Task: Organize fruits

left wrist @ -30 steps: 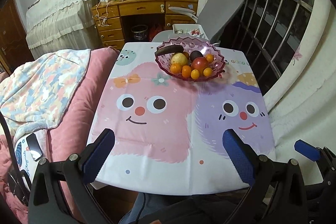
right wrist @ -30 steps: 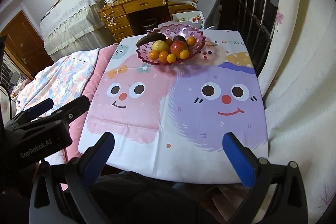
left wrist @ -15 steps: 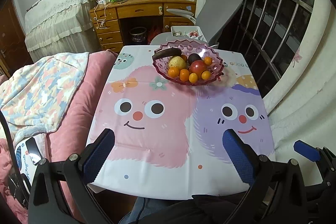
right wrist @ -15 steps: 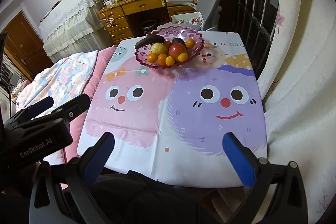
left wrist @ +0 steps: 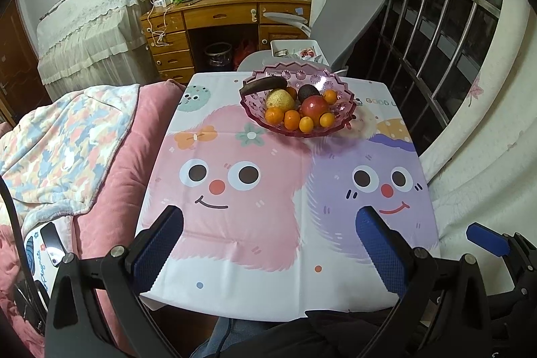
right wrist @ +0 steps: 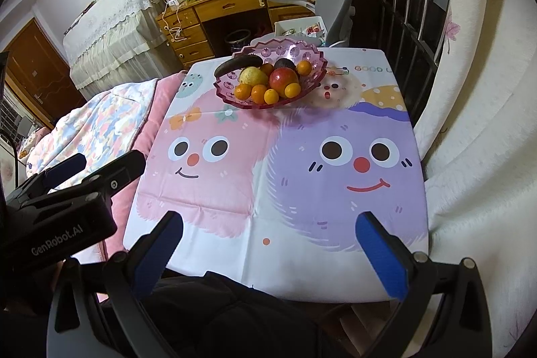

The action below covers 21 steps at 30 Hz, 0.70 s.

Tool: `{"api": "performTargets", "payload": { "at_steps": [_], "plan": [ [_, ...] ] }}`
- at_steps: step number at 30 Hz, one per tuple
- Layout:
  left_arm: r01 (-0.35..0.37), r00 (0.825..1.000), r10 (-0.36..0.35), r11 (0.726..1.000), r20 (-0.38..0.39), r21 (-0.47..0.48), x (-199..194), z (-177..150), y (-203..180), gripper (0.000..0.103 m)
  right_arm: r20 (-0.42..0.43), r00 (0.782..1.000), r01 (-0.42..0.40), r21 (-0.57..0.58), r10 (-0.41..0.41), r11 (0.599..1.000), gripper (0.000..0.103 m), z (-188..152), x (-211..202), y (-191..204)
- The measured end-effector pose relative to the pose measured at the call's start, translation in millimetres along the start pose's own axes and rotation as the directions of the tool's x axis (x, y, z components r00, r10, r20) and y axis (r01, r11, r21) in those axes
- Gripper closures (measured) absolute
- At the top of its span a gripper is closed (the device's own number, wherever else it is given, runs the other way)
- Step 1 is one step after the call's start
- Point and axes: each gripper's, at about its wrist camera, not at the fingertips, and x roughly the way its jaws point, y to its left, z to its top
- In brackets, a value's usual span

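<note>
A pink glass bowl (left wrist: pixel 342 83) stands at the far end of the table on a cartoon cloth. It holds a red apple (left wrist: pixel 314 106), a yellow pear (left wrist: pixel 280 99), a dark avocado (left wrist: pixel 307 91), a dark banana (left wrist: pixel 265 85) and several small oranges (left wrist: pixel 291 119). The bowl also shows in the right wrist view (right wrist: pixel 317 56). My left gripper (left wrist: pixel 268 244) is open and empty above the table's near edge. My right gripper (right wrist: pixel 268 244) is open and empty, near the same edge, to the right of the left one.
A pink cushion with a patterned blanket (left wrist: pixel 67 136) lies left of the table. A grey office chair (left wrist: pixel 342 19) and a wooden desk (left wrist: pixel 221 19) stand behind the bowl. Window bars (left wrist: pixel 446 32) and a white curtain (left wrist: pixel 486 136) are on the right.
Both grippers have drawn back and risen slightly from the table, so the bowl looks a little farther away. Both stay open and empty. Nothing on the table has moved.
</note>
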Motion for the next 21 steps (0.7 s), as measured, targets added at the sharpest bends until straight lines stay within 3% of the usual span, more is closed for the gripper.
{"api": "performTargets", "payload": {
  "at_steps": [21],
  "plan": [
    [0.006,1.000,-0.006,1.000,0.000,0.011,2.0,-2.8,1.0,0.001,-0.008,1.000,-0.004,0.003,0.004,1.000,0.000,1.4,1.5,-0.9]
  ]
}}
